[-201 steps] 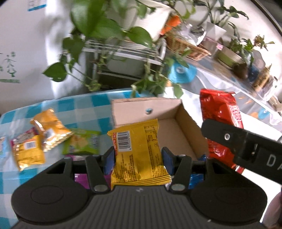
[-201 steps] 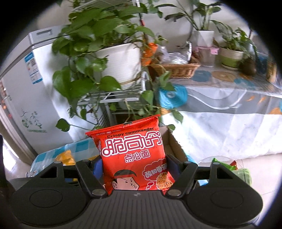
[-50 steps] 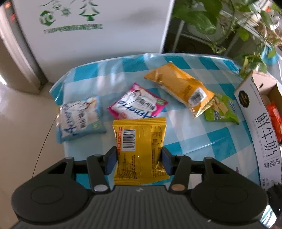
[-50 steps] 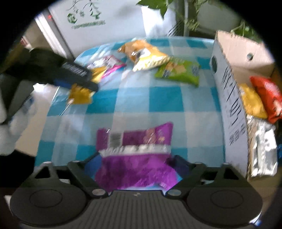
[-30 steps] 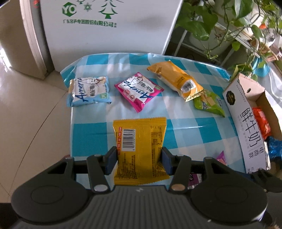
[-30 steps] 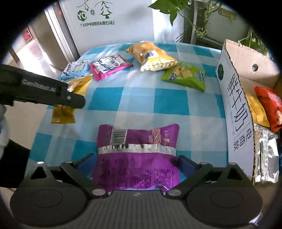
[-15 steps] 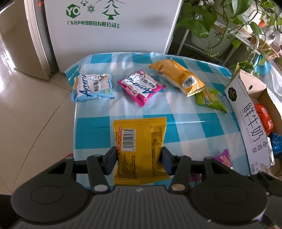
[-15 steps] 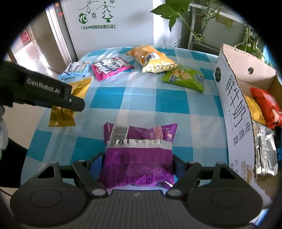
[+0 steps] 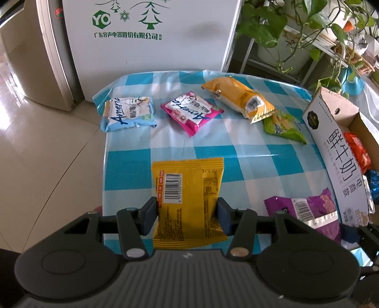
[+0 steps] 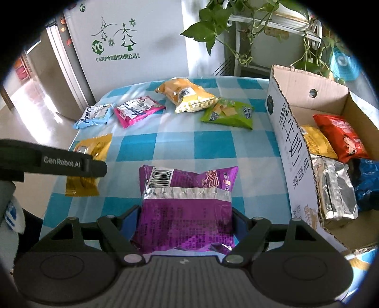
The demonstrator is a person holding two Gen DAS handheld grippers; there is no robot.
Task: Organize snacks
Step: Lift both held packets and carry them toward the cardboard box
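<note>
From the left wrist view, the left gripper [image 9: 187, 214] is clamped on a yellow snack pack [image 9: 188, 201], held above the table with the blue and white checked cloth [image 9: 236, 151]. On the cloth lie a light blue pack [image 9: 129, 113], a pink pack [image 9: 191, 112], an orange pack [image 9: 239, 99] and a green pack [image 9: 283, 126]. The orange pack's end sits on the green one. A cardboard box [image 9: 336, 144] stands at the right edge. Behind the table is a white fridge [image 9: 151, 33], with leafy plants [image 9: 284, 19] to its right. The floor [image 9: 47, 142] is shiny pale tile.

From the right wrist view, the right gripper [image 10: 186, 222] is clamped on a purple snack pack [image 10: 186, 208], over the near part of the cloth. The box already holds a red bag [image 10: 340, 136], a yellow pack [image 10: 316, 141], a silver pack [image 10: 336, 189] and a dark blue pack [image 10: 367, 182].
</note>
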